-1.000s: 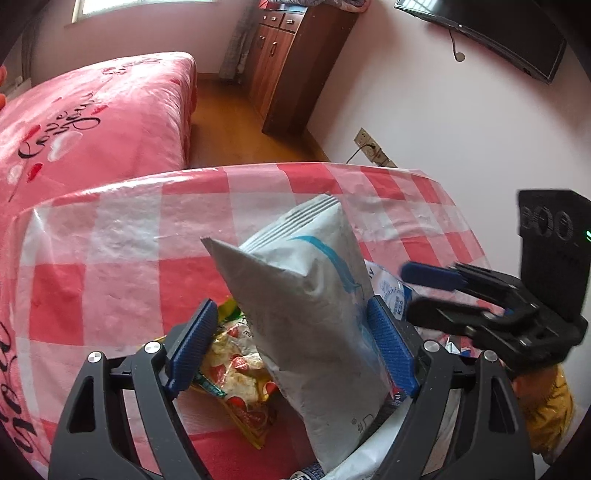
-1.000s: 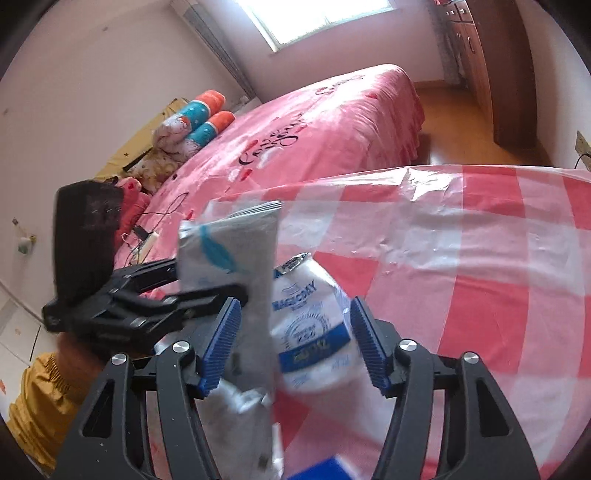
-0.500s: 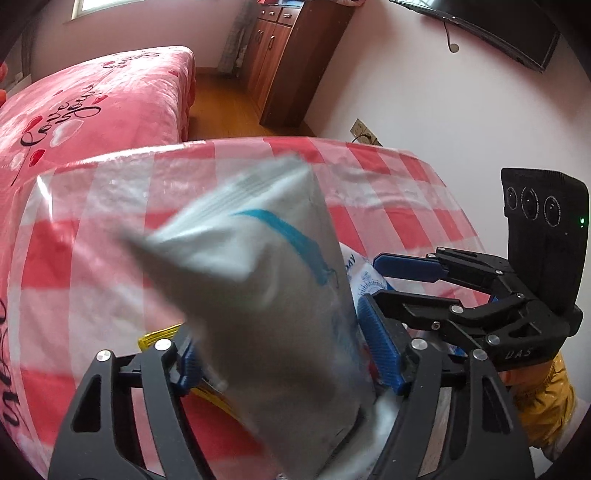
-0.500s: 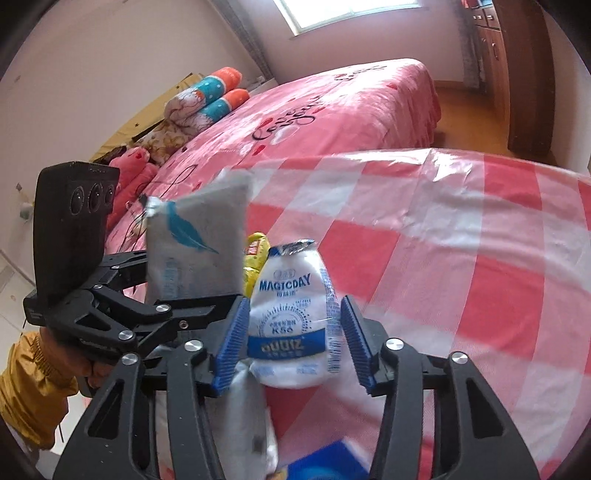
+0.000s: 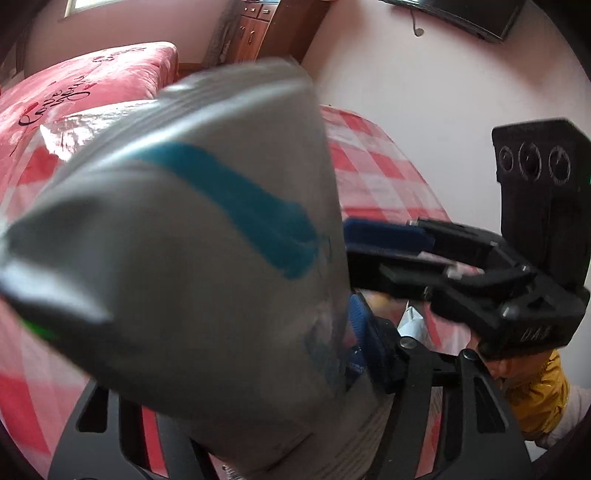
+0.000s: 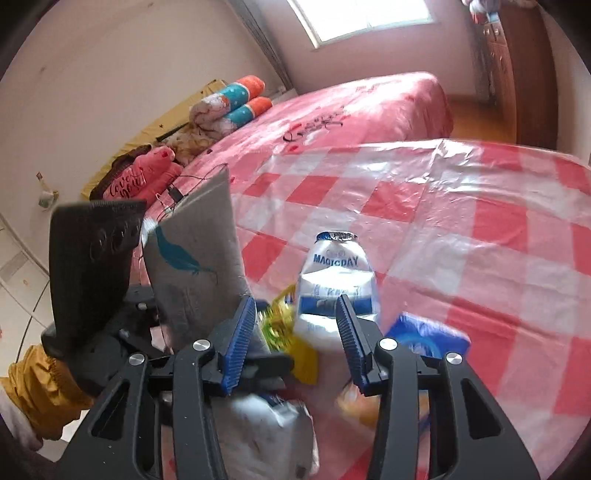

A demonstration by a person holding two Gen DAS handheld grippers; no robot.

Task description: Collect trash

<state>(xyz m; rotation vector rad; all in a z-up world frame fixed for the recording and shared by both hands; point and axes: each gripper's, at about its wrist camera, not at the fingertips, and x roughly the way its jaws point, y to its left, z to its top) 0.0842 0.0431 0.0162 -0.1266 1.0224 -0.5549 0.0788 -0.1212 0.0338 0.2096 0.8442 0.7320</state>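
Note:
My left gripper [image 5: 236, 354] is shut on a grey packet with a teal feather print [image 5: 192, 240], which fills most of the left wrist view; it also shows in the right wrist view [image 6: 195, 266], held upright. My right gripper [image 6: 295, 332] holds a white and blue Magicday milk pouch [image 6: 336, 284] between its blue pads [image 6: 240, 332]. The right gripper also shows in the left wrist view [image 5: 424, 258], close to the packet's right side. A yellow wrapper [image 6: 291, 339] and a blue packet [image 6: 428, 336] lie just beyond the right fingers.
A table with a red and white checked plastic cover [image 6: 461, 229] lies under both grippers. A bed with a pink cover [image 6: 351, 107] stands behind it. A wooden cabinet [image 5: 266, 26] and a wall television [image 5: 461, 14] are at the back.
The left gripper has lifted the grey packet up toward its camera. The right gripper has closed around the milk pouch and moved in beside the left gripper.

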